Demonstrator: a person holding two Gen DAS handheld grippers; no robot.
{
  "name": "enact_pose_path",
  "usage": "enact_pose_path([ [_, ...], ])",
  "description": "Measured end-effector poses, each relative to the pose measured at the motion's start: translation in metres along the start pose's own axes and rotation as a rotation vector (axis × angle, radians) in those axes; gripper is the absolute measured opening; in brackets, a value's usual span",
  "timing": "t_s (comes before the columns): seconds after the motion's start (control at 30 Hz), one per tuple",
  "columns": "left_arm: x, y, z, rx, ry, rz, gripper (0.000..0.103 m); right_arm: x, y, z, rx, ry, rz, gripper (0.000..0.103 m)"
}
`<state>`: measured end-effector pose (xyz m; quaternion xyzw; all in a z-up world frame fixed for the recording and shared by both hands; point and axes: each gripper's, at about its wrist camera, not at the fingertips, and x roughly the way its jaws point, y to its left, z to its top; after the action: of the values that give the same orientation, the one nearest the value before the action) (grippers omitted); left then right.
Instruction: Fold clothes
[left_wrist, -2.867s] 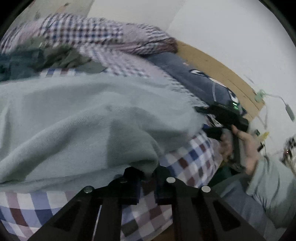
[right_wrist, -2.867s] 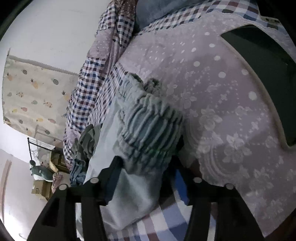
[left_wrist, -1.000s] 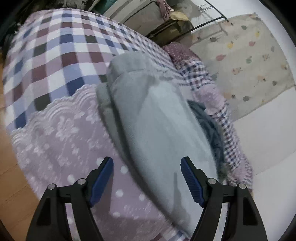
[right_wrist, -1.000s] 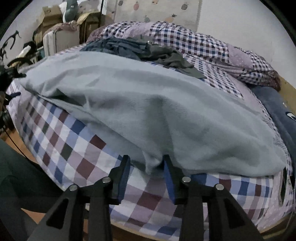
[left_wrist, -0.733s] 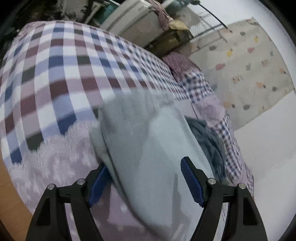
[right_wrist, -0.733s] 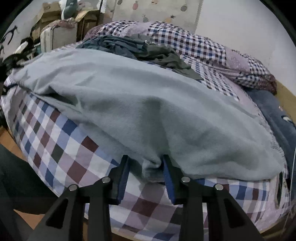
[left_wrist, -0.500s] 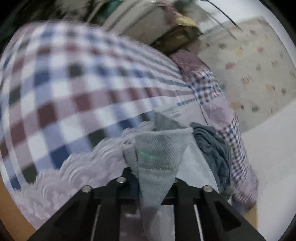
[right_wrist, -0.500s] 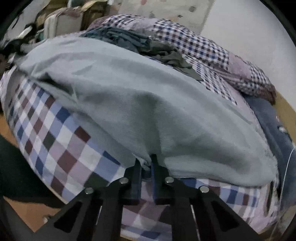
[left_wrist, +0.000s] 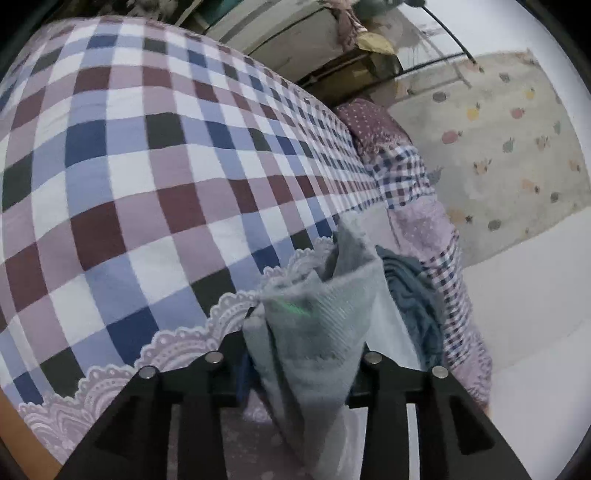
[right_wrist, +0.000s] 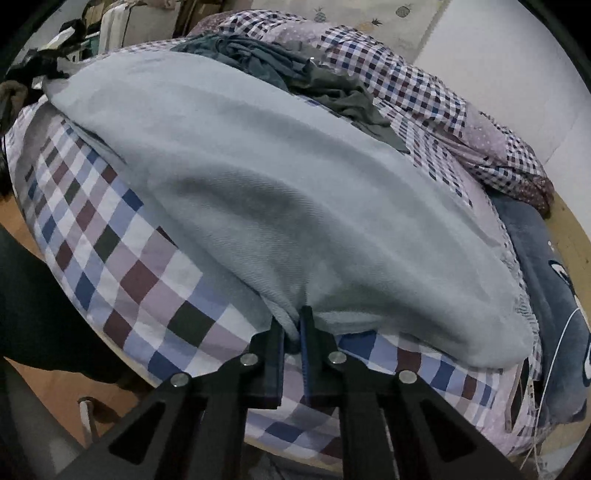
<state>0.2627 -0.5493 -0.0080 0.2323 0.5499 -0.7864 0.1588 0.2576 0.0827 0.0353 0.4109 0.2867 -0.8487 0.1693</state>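
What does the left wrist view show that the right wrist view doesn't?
Only the left wrist: the left gripper shut on a bunched ribbed end of the light grey garment, and the bedsheet's lace edge.
Only the right wrist: the right gripper pinching the garment's near edge, the whole spread, and a navy pillow.
Both: the garment, the checked bedsheet, and dark clothes.

Left gripper (left_wrist: 303, 354) pinches bunched grey garment (left_wrist: 317, 325), seemingly its cuff.
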Motion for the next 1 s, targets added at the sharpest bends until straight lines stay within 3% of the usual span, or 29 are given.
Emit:
enact_pose_path([
  [0.13,-0.003,-0.008,0.003,0.027,-0.036,0.047,0.039,-0.008,0.002,-0.006,0.031,0.024,0.043,0.012],
  [0.23,-0.010,-0.025,0.001,0.073,-0.085,0.104,0.023,-0.017,0.002,-0.015,0.073,0.032,0.081,0.012],
  [0.33,-0.017,-0.065,-0.003,0.177,-0.146,0.119,0.019,-0.026,-0.002,-0.012,0.101,0.015,0.097,0.012],
  [0.5,-0.047,-0.161,-0.046,0.434,-0.227,0.030,0.018,-0.042,-0.008,0.001,0.167,-0.042,0.160,0.012],
  [0.63,-0.059,-0.250,-0.135,0.752,-0.227,-0.079,0.018,-0.051,-0.019,0.017,0.237,-0.095,0.243,0.012],
  [0.73,-0.035,-0.285,-0.227,0.964,-0.124,-0.134,0.018,-0.055,-0.030,0.028,0.303,-0.135,0.312,0.012],
  [0.77,-0.015,-0.288,-0.263,1.031,-0.054,-0.128,0.018,-0.053,-0.036,0.033,0.326,-0.145,0.329,0.012],
  [0.83,0.027,-0.286,-0.314,1.115,0.087,-0.091,0.018,-0.048,-0.049,0.040,0.387,-0.162,0.370,0.012],
  [0.93,0.094,-0.256,-0.375,1.167,0.297,0.040,0.019,-0.035,-0.073,0.051,0.460,-0.180,0.405,0.014],
  [0.97,0.108,-0.246,-0.389,1.174,0.325,0.079,0.019,-0.031,-0.079,0.054,0.478,-0.184,0.414,0.018],
  [1.0,0.107,-0.243,-0.397,1.204,0.286,0.082,0.021,-0.025,-0.085,0.058,0.488,-0.182,0.422,0.020],
])
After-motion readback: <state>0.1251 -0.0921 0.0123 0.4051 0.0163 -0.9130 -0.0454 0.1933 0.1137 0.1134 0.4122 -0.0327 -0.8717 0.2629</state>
